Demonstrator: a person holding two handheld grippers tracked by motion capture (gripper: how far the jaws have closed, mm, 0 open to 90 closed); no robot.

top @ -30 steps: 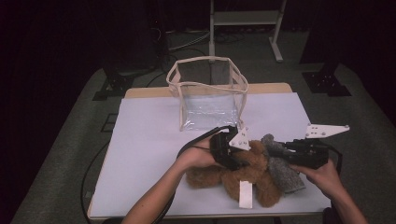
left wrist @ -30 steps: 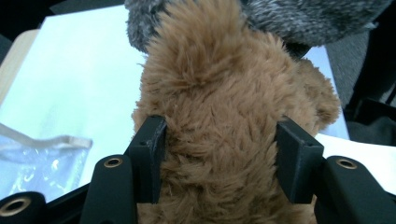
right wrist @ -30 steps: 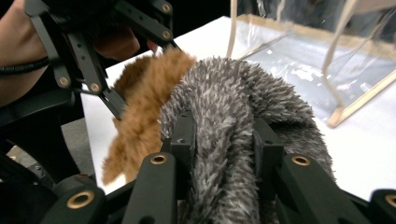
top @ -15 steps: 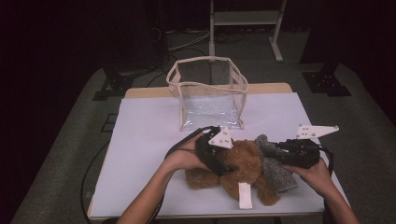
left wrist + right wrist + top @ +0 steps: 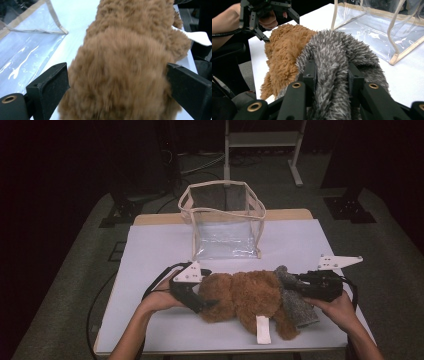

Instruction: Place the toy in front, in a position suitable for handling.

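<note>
- Left gripper (image 5: 205, 304): sits at roughly 8 o'clock of the table (image 5: 150, 250), carried by the person's left hand (image 5: 159, 296). Its jaws have just been opening and now stand wide. The brown plush toy (image 5: 245, 297) lies between them; whether the pads (image 5: 50, 85) press the fur cannot be told.
- Brown plush toy: lies on its side across the near half of the table, around 6 o'clock, between the two grippers. A white label (image 5: 262, 329) hangs from its near edge.
- Clear bag (image 5: 225, 227): stands upright and open-topped at 12 o'clock of the toy, well apart from both grippers. Its walls are transparent with beige trim.
- Grey plush part (image 5: 295, 302): touches the toy at the toy's 3 o'clock end.
- Right gripper (image 5: 295, 282): positioned at about 4 o'clock of the table, held in the person's right hand (image 5: 337, 307). The jaws are partly closed and clamp the grey plush part; the right gripper view shows grey fur (image 5: 332, 75) squeezed between the two black pads (image 5: 310, 75).
</note>
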